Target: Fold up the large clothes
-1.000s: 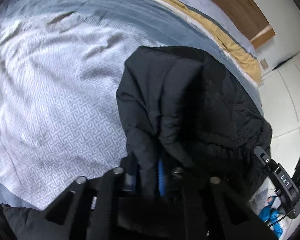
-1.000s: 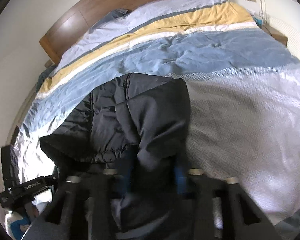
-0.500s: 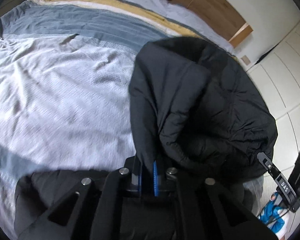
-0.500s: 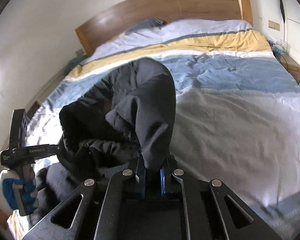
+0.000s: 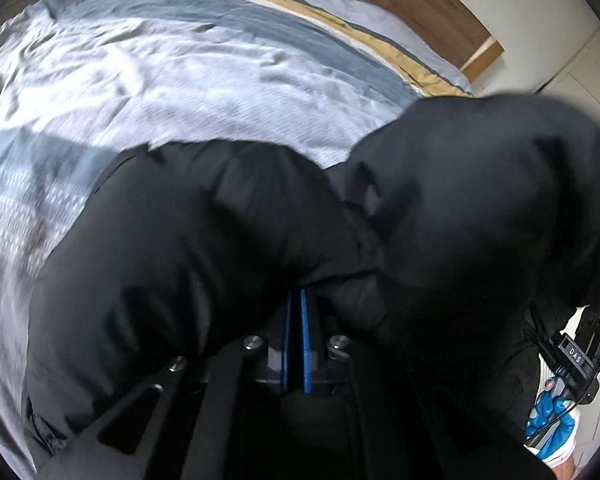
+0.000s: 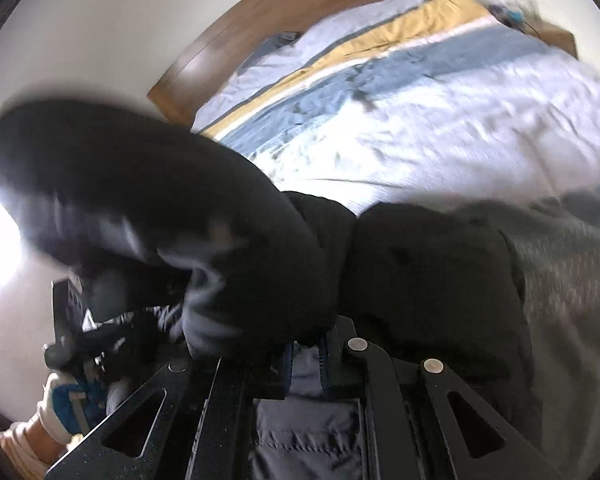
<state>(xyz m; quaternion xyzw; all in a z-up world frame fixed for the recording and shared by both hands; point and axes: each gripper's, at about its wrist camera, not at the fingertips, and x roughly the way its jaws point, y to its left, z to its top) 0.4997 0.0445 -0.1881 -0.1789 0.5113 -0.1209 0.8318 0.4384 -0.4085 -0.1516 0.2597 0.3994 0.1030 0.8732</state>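
Nearest the left wrist camera, the left gripper is pinching a fold of the black padded jacket, its blue pads nearly together with the cloth bunched over their tips. The right gripper is likewise clamped on an edge of the same jacket, grey-lit fabric showing between its pads. Both are holding an edge, probably so that one half can be carried over the other as a single fold (the blur suggests the cloth is swinging).

A little farther out, the jacket is billowing above the bed, part of it draping down towards the near edge; how much is lying flat I cannot tell.

At the right of the left view, a hand in a blue and white glove is gripping the other tool's handle, which is carrying a small label reading "DAS".

Beyond, the bed's cover is showing a pale patterned band, then blue, white and mustard stripes, and farthest off a wooden headboard is standing against a white wall.
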